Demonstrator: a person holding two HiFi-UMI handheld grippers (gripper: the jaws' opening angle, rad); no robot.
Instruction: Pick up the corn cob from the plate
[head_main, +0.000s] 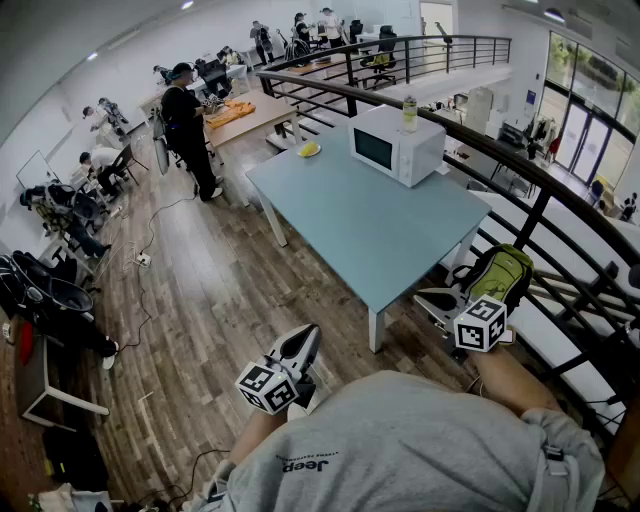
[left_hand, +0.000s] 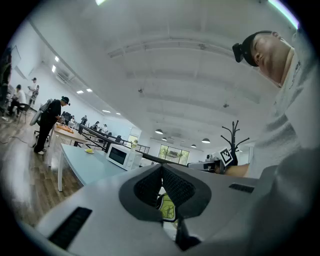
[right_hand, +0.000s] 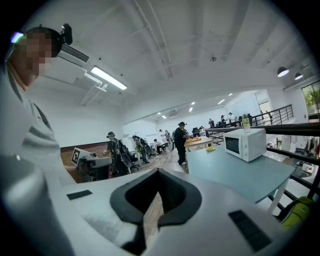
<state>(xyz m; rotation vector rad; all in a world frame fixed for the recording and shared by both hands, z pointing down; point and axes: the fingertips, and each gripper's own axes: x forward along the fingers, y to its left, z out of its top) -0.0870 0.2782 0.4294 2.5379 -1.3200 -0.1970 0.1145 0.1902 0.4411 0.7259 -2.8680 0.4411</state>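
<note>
A yellow corn cob (head_main: 309, 150) lies on a small plate at the far left corner of the blue-grey table (head_main: 370, 230). It shows small and far off in the left gripper view (left_hand: 89, 150) and in the right gripper view (right_hand: 210, 148). My left gripper (head_main: 305, 338) hangs close to my body over the wooden floor, well short of the table; its jaws (left_hand: 161, 167) are shut with nothing between them. My right gripper (head_main: 432, 298) is held near the table's near right corner, jaws (right_hand: 159, 172) shut and empty.
A white microwave (head_main: 395, 145) with a bottle (head_main: 409, 113) on top stands at the table's far right. A black railing (head_main: 520, 170) runs along the right, with a green backpack (head_main: 500, 275) beside it. People work at desks (head_main: 190, 120) far left; cables cross the floor.
</note>
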